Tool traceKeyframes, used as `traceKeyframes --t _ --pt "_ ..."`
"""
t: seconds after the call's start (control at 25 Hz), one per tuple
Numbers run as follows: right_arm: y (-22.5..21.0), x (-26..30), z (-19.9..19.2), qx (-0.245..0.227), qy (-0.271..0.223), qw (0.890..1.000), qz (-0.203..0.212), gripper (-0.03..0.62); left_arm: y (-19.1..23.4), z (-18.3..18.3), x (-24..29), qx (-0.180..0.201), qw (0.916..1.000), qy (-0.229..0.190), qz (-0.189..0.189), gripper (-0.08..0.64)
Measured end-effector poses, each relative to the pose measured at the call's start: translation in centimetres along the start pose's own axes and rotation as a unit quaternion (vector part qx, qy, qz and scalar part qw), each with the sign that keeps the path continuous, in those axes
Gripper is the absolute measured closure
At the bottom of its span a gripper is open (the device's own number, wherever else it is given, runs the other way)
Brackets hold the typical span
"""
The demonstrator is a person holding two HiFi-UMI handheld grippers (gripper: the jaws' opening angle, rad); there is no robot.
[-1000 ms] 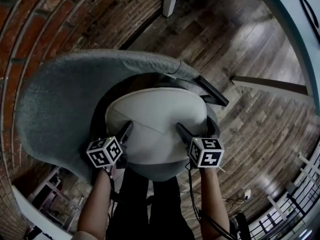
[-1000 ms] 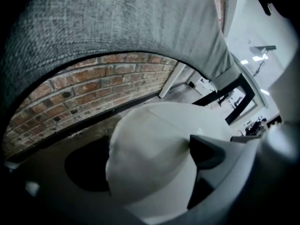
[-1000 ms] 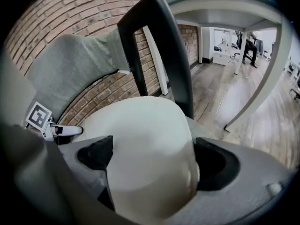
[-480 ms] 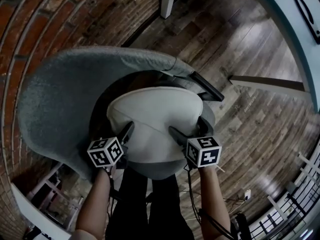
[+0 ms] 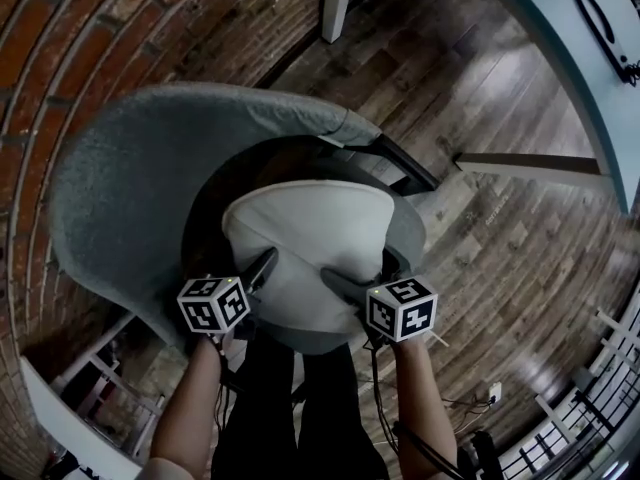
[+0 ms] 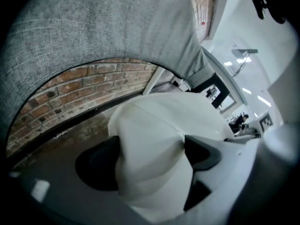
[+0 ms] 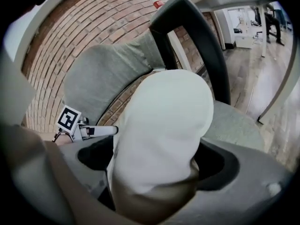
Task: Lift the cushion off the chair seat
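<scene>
The broad grey fabric shell chair (image 5: 110,198) cradles the white padded oval cushion (image 5: 305,233), its near edge clamped at 7 o'clock by the left gripper (image 6: 150,161), whose jaws have just been closing on the bunched fabric, and at 5 o'clock by the right gripper (image 7: 157,165). Best, I judge, to raise both hands evenly and draw toward 6 o'clock, so neither grip slips.

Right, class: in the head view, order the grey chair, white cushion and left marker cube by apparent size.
Largest: grey chair.
Then white cushion.
Smallest: left marker cube, even though it is nearest the camera.
</scene>
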State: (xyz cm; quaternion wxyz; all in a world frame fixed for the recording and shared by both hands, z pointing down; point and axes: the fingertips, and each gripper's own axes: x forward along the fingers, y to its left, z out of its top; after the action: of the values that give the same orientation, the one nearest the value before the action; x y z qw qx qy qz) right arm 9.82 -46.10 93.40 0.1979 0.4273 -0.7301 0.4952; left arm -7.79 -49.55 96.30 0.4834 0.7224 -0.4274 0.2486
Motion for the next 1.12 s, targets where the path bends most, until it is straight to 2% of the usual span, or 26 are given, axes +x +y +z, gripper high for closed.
traceKeyframes --t 0.2,0.4,0.64,0.88,1.12 --pt "0.4 -2.3 0.7 0.014 -0.021 0.999 0.023 0.052 -2.0 0.2 -1.3 0.007 0.9997 -0.014 -0.021 0.117" --pt "1.2 -5.5 2.1 -0.006 -0.036 0.999 -0.005 0.052 -5.1 1.8 -3.8 0.029 0.9988 -0.029 -0.028 0.118" --pt "5.7 -14.7 4.5 -0.017 -0.065 0.998 0.012 0.051 -12.4 4.3 -12.0 0.059 0.9961 -0.059 -0.030 0.117" --pt "9.9 -22.6 10.1 -0.063 -0.104 0.993 0.010 0.052 -18.6 9.1 -19.1 0.079 0.9904 -0.106 -0.041 0.117" --pt "14.2 -30.1 13.2 -0.102 -0.127 0.987 0.000 0.051 -24.1 11.4 -26.4 0.088 0.9852 -0.140 -0.044 0.117"
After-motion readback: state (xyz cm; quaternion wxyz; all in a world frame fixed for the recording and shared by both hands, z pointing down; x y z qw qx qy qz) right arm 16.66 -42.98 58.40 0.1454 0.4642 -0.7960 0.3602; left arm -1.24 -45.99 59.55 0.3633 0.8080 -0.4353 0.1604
